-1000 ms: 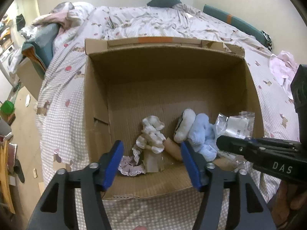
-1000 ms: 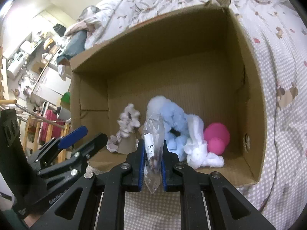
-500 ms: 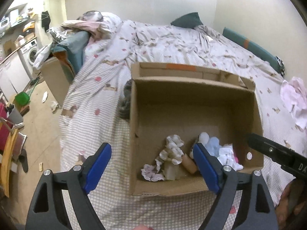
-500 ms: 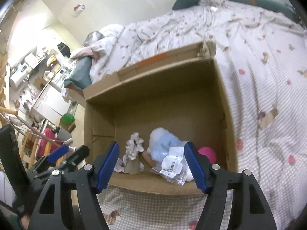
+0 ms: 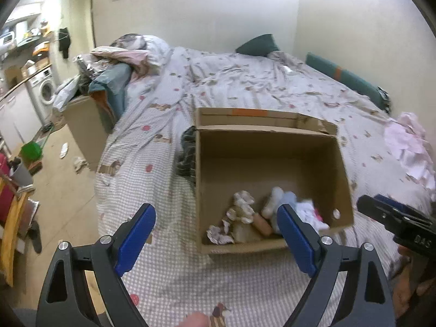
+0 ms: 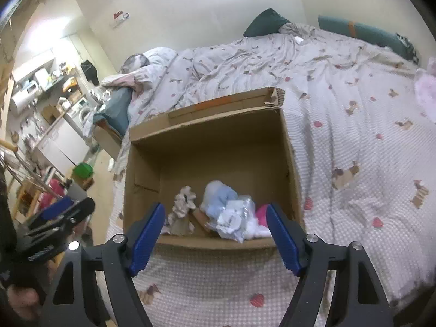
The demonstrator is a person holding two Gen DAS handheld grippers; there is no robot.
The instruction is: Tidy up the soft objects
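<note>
An open cardboard box (image 5: 272, 147) (image 6: 207, 147) sits on the bed. Along its near wall lie a lacy white cloth (image 5: 241, 207) (image 6: 184, 203), a light blue plush (image 5: 287, 199) (image 6: 218, 196), a clear plastic packet (image 6: 234, 219), white fluff and a pink ball (image 6: 261, 214). My left gripper (image 5: 215, 226) is open and empty, held back in front of the box. My right gripper (image 6: 215, 226) is open and empty, also short of the box's near edge. Each gripper shows at the edge of the other's view.
The bed (image 5: 245, 81) has a checked cover with dark green pillows (image 5: 257, 45) at the far end. A pink cloth (image 5: 408, 141) lies at the right. A dark cloth (image 5: 188, 150) lies left of the box. Another box with clothes (image 5: 90, 114) and floor clutter stand at the left.
My right gripper opened and let the plastic packet fall into the box. Both grippers pulled back and up from the box, and both jaws spread wider.
</note>
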